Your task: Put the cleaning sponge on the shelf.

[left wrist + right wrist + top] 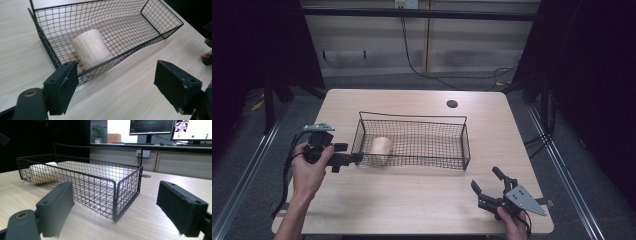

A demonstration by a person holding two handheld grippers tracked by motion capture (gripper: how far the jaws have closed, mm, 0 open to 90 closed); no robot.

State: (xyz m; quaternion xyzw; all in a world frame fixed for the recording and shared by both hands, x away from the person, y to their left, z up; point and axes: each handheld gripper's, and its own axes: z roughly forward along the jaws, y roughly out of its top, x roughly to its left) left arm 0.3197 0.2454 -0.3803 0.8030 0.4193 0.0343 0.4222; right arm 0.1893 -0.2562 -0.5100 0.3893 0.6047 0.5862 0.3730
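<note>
- Left gripper (353, 158) sits at the wire basket (464, 145)'s near-left corner — fingers (61, 86) spread wide, holding nothing.
- The foam roll (90, 48) lies on its side inside the basket's left end.
- Right gripper (487, 187) waits well apart on the tabletop (412, 200), fingers wide and empty.
- Best approach, I'd say — lift over the rim, drop in, straddle the roll across its width, then close gently.

Black wire basket (422, 119), cream roll (381, 148) — pale wood-grain table (412, 200), black tools
</note>
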